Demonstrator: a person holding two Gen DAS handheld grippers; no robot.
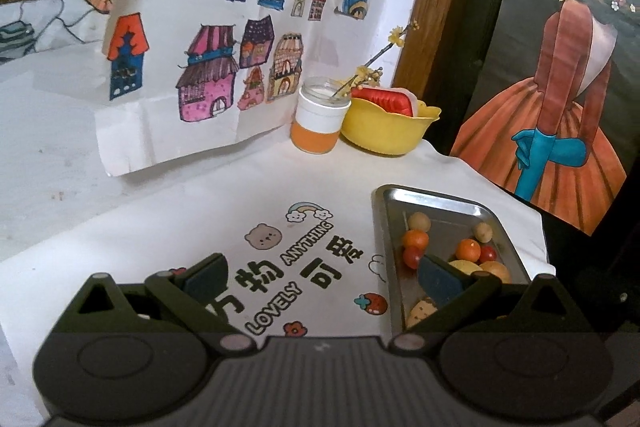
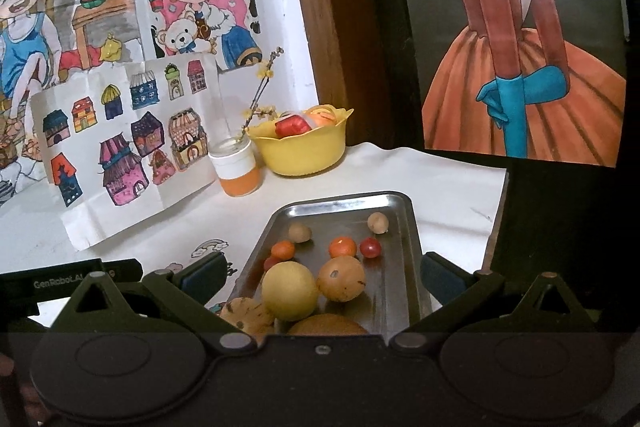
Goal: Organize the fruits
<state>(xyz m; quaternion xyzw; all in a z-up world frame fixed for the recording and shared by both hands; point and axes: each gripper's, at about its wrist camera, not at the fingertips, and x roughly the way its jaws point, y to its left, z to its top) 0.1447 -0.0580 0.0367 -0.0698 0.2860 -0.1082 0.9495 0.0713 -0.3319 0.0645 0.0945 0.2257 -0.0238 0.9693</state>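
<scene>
shiny steel tray (image 2: 404,227), round fruits (image 2: 289,290), plastic bowl (image 2: 304,155)

The left gripper (image 1: 320,283) hangs wide open beside the metal tray (image 1: 472,205) of small fruits; beyond the tray sits a yellow bowl (image 1: 380,133).

Dim warm light, soft focus, fisheye-bent edges.

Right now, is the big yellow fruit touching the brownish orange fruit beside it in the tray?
Cannot tell. In the right wrist view the yellow fruit and brownish orange fruit meet edge to edge, possibly only overlapping.
</scene>
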